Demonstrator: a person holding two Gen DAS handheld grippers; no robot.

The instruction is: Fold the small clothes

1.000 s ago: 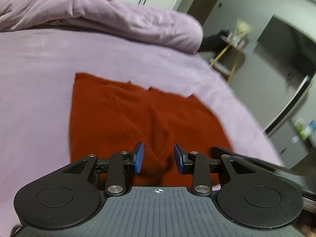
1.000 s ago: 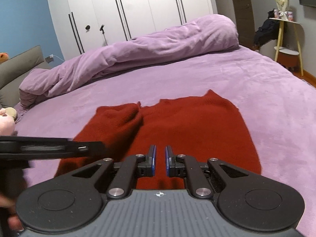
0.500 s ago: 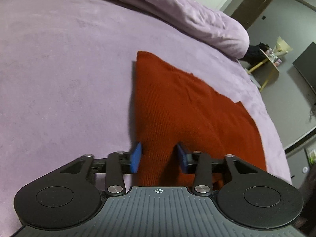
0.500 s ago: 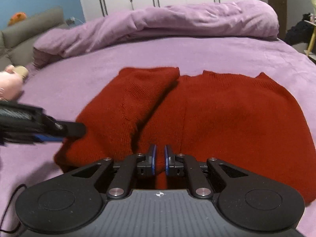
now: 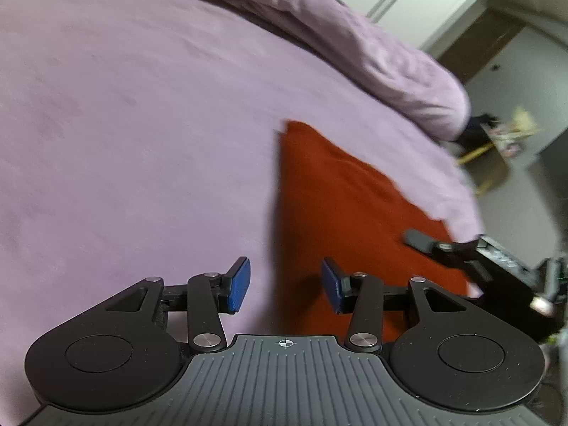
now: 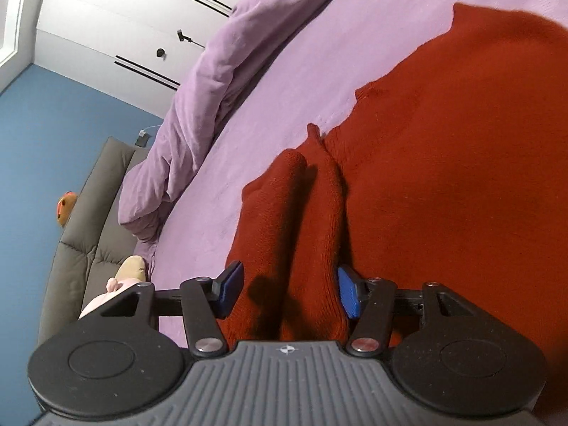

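A rust-red knitted garment (image 5: pixel 348 206) lies flat on the purple bed cover (image 5: pixel 142 142). My left gripper (image 5: pixel 285 285) is open, low over the garment's left edge, one fingertip over the cover and one over the cloth. My right gripper (image 6: pixel 287 294) is open and straddles a raised fold of the red garment (image 6: pixel 443 177), its folded-in part (image 6: pixel 301 220) lying between the fingers. The right gripper also shows in the left wrist view (image 5: pixel 422 239), over the garment's right side.
A rolled purple duvet (image 5: pixel 355 42) lies along the far side of the bed. White wardrobe doors (image 6: pixel 124 17) stand behind it. A grey sofa (image 6: pixel 88 230) with soft toys is at the left, a yellow side table (image 5: pixel 497 149) at the right.
My right gripper has opened from shut and tilted over the fold. My left gripper has moved left to the garment's edge and opened wider.
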